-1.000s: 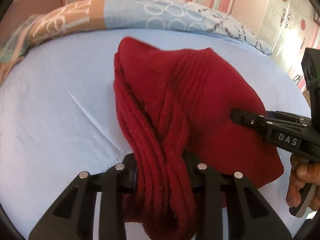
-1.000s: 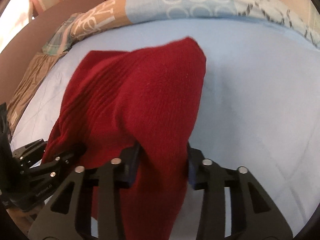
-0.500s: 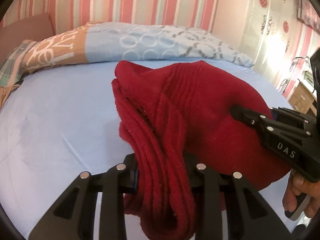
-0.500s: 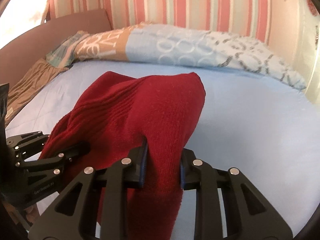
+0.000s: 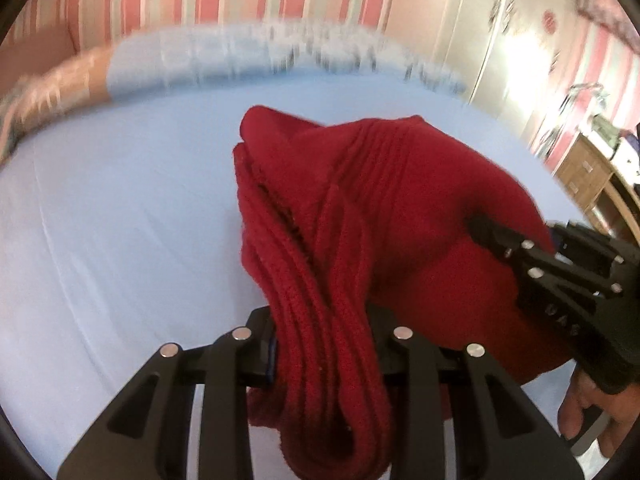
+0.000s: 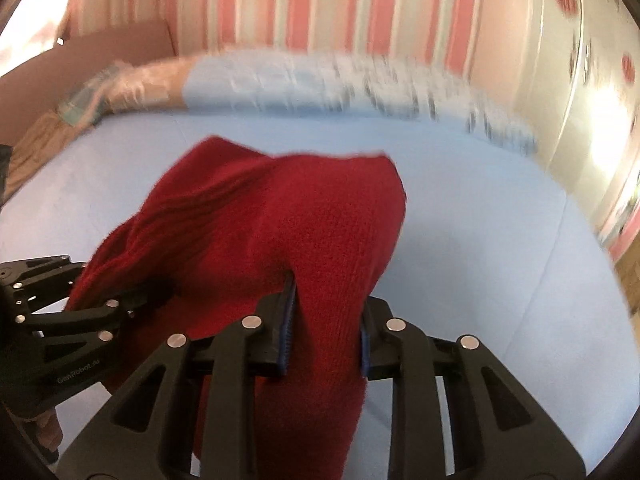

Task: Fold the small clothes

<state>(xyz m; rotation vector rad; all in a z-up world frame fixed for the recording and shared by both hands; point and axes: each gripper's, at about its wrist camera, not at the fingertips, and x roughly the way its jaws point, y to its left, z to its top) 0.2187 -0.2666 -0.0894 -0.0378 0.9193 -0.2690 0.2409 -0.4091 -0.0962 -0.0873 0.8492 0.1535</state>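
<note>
A: Room: pink-and-white striped wall (image 6: 320, 4), pale blue bed sheet (image 5: 120, 240) filling most of both views. Patterned pillow (image 5: 240, 56) along the far edge, heavily blurred. Wooden drawers (image 5: 588, 176) off to the right in the left wrist view

B: And the garment?

A: Red knit garment (image 5: 400, 208), held up off the sheet between both tools, bunched and draped. Ribbed folds run down the left side

B: Left gripper (image 5: 324, 348)?

A: Pinching a thick rolled bundle of the red knit; fabric fills the gap between the jaws and hangs below them

B: Right gripper (image 6: 326, 332)?

A: Clamped on another fold of the same garment, cloth squeezed between the blue pads (image 6: 287, 328) and trailing down past them. In the left wrist view its tip presses into the fabric from the right; the person's right hand (image 5: 592, 412) grips its handle at the lower edge
</note>
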